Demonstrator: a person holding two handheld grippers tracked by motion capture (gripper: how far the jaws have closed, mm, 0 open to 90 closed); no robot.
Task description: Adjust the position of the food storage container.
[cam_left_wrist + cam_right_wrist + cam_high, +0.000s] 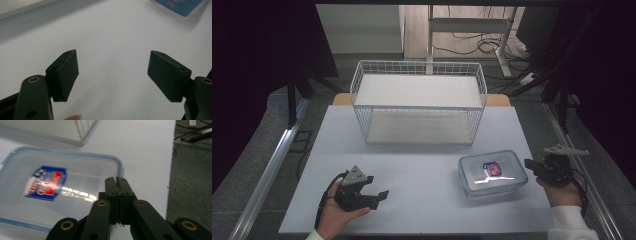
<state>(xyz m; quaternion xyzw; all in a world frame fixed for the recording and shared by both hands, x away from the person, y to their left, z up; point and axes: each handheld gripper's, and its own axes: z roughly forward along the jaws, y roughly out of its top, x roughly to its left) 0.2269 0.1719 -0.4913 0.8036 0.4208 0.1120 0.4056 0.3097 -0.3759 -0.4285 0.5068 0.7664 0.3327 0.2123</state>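
— On the white table (412,200), near its right edge, what lay there?

— Clear plastic box (493,173), blue-rimmed lid shut, red and blue label (493,168) on top. It sat flat in front of the wire basket (418,102), well apart from it.

— Right gripper?

— Right gripper (529,163) hung just beside the box's right end, pointing at it. Jaws were pressed together, nothing between them. In the right gripper view the closed tips (116,180) stood over the lid's corner; contact with the lid could not be told.

— And the left?

— Left gripper (379,194) was held low over the table's near left part, well apart from the box. Jaws stood apart, bare table between the pads (67,75). A corner of the box (178,7) showed at the top of the left gripper view.

— Basket?

— Upright at the table's far side, white liner inside.
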